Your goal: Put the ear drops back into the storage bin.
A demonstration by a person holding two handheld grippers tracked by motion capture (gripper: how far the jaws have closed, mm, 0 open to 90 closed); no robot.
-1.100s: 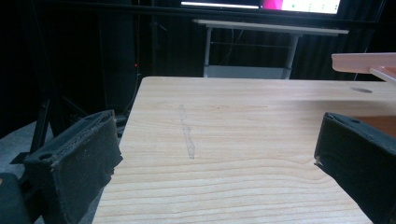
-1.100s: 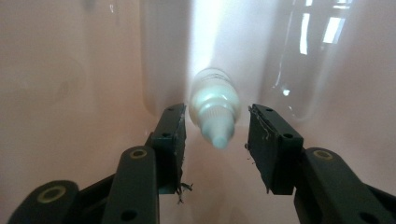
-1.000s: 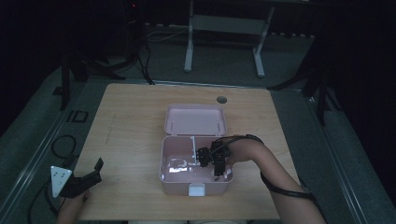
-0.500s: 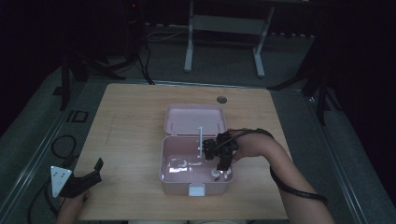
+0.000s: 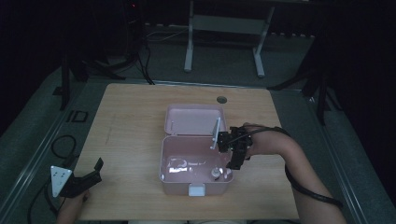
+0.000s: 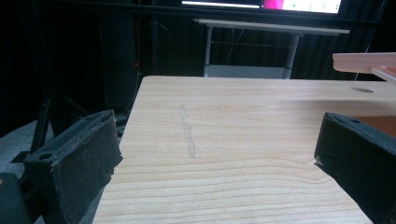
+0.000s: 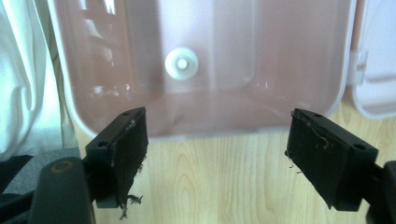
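An open pink plastic box (image 5: 164, 161) sits mid-table with its lid (image 5: 194, 120) folded back flat. A small white round piece (image 5: 215, 173) lies on the box floor near the front right corner, and it appears as a disc (image 7: 181, 63) in the right gripper view. My right gripper (image 5: 234, 161) hovers over the box's right rim. Its jaws have just been opening and now stand open with nothing between them (image 7: 217, 149). At the table's front left corner my left gripper (image 5: 93, 175) is open and empty (image 6: 215, 154) over bare wood.
A wooden table (image 5: 130, 121) has a round cable hole (image 5: 221, 99) near its far edge. In the left gripper view the box's lid edge (image 6: 364, 63) shows at the right. A white cloth (image 7: 23, 84) lies past the box. A desk frame (image 5: 224, 42) stands behind.
My right gripper rose out of the box and shifted right toward its rim, with its jaws spreading apart. The white round piece stays on the box floor. The left gripper kept still.
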